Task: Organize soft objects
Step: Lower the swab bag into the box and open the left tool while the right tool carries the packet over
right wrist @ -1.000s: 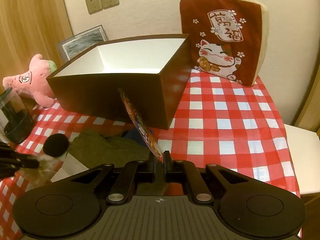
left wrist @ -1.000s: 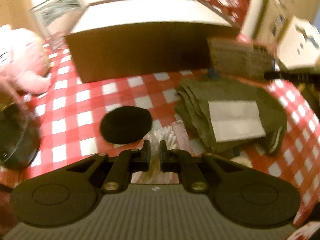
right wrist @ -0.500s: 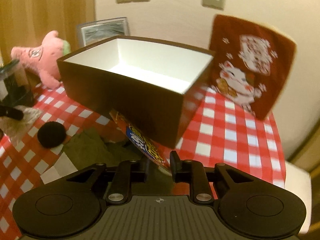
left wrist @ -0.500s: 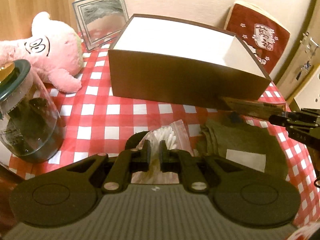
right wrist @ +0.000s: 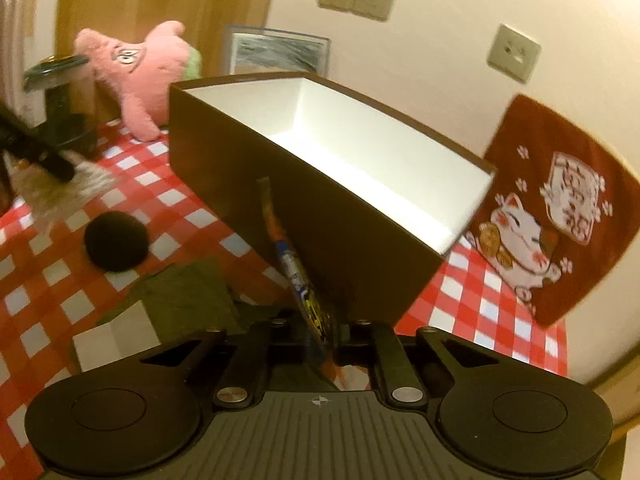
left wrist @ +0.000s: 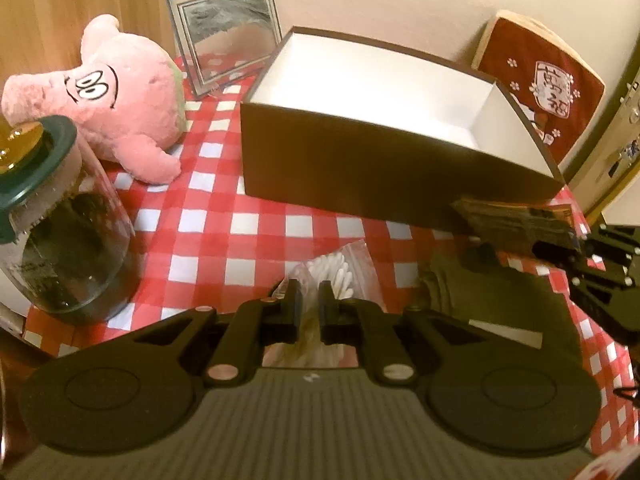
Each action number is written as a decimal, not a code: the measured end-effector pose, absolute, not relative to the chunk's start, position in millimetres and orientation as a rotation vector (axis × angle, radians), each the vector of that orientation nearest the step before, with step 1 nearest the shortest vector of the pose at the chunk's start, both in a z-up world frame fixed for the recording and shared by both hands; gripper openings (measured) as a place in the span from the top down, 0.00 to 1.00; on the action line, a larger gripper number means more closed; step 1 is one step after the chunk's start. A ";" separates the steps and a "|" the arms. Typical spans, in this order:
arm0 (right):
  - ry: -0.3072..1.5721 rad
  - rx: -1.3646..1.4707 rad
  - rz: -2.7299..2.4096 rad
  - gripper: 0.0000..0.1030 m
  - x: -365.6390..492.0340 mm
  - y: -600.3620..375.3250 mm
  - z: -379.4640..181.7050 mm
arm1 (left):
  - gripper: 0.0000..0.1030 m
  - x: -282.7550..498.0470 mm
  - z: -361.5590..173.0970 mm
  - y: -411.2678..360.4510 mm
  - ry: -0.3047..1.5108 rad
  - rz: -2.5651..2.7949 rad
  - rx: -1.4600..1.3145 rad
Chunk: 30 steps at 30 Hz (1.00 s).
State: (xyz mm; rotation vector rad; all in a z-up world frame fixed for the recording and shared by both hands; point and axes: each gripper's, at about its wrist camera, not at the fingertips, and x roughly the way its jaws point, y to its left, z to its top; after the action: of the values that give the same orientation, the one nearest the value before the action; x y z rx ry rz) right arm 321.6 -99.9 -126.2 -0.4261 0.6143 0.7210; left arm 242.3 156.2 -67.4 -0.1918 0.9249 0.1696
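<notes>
My left gripper is shut on a clear bag of cotton swabs, held above the checked cloth in front of the open brown box. The right wrist view shows that bag hanging at the far left. The jaws of my right gripper are closing on a flat colourful packet pinched between them, edge-on against the box's near wall. A pink plush lies left of the box. A red cat cushion leans on the wall to its right. The box is empty.
A folded olive cloth with a white label and a black round pad lie on the checked tablecloth. A glass jar stands at the left edge. A picture frame leans behind the plush.
The left gripper has lifted the swab bag and risen, so the box's inside now shows. The right gripper rolled, briefly loosened on the packet, then closed again nearer the box.
</notes>
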 end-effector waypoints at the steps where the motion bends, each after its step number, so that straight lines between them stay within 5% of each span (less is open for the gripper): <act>1: 0.603 -0.431 0.728 0.95 318.8 -100.4 -124.0 | 0.92 243.0 -66.5 156.6 0.923 0.172 -0.190; 30: 0.394 -0.297 0.695 0.98 335.3 -119.4 -3.1 | 0.92 315.7 24.6 152.3 0.724 0.117 -0.111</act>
State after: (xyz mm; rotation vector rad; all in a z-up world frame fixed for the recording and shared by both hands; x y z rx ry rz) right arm 335.3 -119.4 -3.1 -0.2971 0.3939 0.6948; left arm 315.7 152.3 24.6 -0.1109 0.7236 0.1172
